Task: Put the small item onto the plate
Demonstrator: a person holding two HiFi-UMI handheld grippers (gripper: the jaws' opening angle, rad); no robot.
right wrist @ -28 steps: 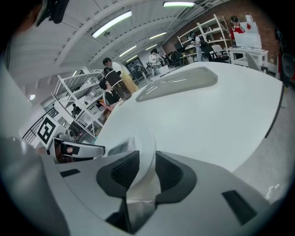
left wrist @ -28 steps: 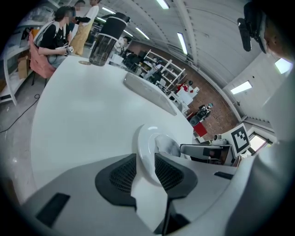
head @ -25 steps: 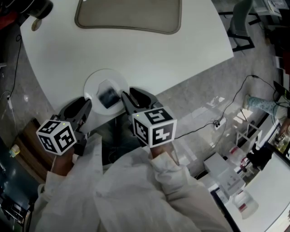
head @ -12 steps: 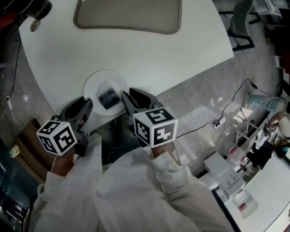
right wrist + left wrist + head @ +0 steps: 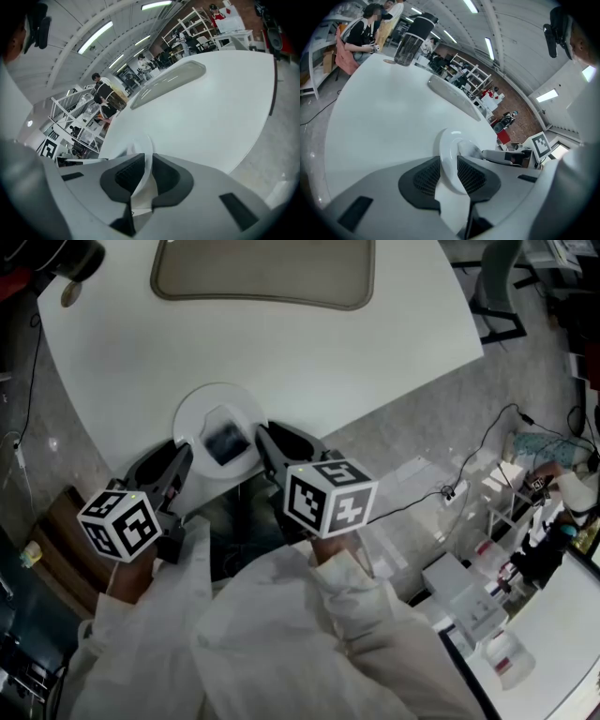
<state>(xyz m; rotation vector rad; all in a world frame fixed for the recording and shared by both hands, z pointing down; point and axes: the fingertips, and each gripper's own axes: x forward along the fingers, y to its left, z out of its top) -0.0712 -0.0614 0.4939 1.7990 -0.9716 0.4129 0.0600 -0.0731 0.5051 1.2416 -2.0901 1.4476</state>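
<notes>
the left gripper (image 5: pixel 178 456) is being held closed on the white plate (image 5: pixel 201 411). in the left gripper view the plate's rim is being pinched between the two dark ribbed jaws, and only its thin edge is filling the narrow gap between them. the right gripper (image 5: pixel 267 439) is likewise being clamped on the plate, at the rim on the far side from the left gripper. in the right gripper view the white edge is being pressed between its jaws in the same way. the small item (image 5: pixel 225 440), dark and squarish, is lying in the well of the plate, between the two grippers and just ahead of their tips, touching neither. the plate is being supported by the white table (image 5: pixel 281 352) at the edge nearest the grippers. well beyond the jaws, at the far side of the table, a tan tray (image 5: pixel 262 277) is lying flat. behind both grippers, white sleeves (image 5: pixel 281 643) are being shown.
</notes>
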